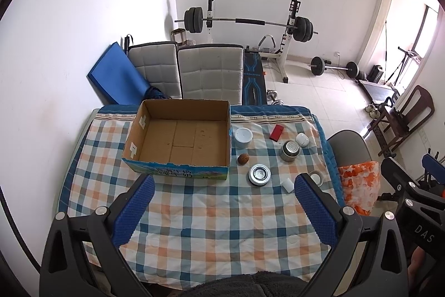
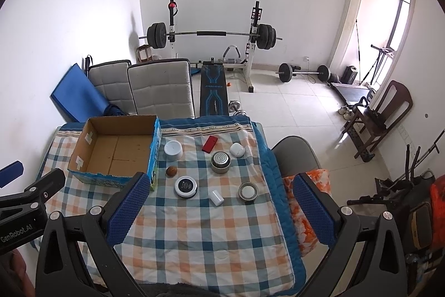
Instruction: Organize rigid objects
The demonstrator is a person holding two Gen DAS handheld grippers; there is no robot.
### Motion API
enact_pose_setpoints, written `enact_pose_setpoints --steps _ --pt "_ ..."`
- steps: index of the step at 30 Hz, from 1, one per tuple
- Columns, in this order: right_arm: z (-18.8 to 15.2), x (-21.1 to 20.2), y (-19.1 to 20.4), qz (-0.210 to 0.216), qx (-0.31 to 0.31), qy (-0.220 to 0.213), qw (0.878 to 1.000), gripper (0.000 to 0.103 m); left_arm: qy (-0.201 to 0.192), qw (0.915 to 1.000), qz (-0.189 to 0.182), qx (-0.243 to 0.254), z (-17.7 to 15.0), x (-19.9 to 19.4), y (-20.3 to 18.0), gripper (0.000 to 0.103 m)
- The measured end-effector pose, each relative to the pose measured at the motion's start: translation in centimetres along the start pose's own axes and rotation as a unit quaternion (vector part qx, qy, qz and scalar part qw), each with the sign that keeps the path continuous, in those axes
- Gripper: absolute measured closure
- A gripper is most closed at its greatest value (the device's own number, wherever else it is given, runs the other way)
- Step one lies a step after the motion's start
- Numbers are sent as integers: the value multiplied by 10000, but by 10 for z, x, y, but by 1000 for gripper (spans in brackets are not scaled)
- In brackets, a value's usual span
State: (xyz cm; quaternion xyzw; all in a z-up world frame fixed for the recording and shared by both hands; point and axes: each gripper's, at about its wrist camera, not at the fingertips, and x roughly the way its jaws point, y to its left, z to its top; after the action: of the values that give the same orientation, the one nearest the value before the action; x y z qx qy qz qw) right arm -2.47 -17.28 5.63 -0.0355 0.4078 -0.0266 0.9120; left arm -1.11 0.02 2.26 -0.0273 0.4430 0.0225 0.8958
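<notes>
An open, empty cardboard box stands at the far left of the checked tablecloth. To its right lie small objects: a white round jar, a red flat case, a white pod, a steel strainer lid, a brown ball, a round black-and-white tin, a small white cylinder and a tape-like ring. My left gripper and right gripper hover open and empty above the near cloth.
Two padded chairs stand behind the table, a grey chair with an orange-white cloth at its right. A weight bench and barbell rack stand beyond. The other gripper shows at the edge of each view.
</notes>
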Motion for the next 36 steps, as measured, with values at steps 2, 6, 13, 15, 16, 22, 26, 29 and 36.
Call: enact_pose_setpoints --steps 2,6,13,15,16,22,26,29,36 --pt "0 1 -2 -11 11 -2 10000 0 2 10000 -3 -4 -1 0 0 0" --pt "0 1 -5 -12 27 -4 10000 0 -1 10000 3 9 -2 0 -1 0" --pt "0 1 -5 -14 21 -20 10000 0 -29 10000 -4 18 0 -1 -3 0" --pt "2 2 -4 -16 24 -8 10000 0 -28 10000 4 23 1 -1 -3 0" --pt "2 2 -6 -26 32 -9 10000 0 -25 10000 0 11 1 -1 -2 0" --pt "3 2 -9 -47 39 -1 10000 0 -30 10000 0 13 0 -1 -3 0" --pt "1 3 -12 -27 55 21 10000 0 -37 10000 9 19 1 -1 -3 0" --pt "1 3 -12 -24 65 7 10000 0 -42 10000 11 20 1 -1 -5 0" --pt "1 4 -12 -18 74 30 10000 0 -14 10000 23 27 3 -2 -7 0"
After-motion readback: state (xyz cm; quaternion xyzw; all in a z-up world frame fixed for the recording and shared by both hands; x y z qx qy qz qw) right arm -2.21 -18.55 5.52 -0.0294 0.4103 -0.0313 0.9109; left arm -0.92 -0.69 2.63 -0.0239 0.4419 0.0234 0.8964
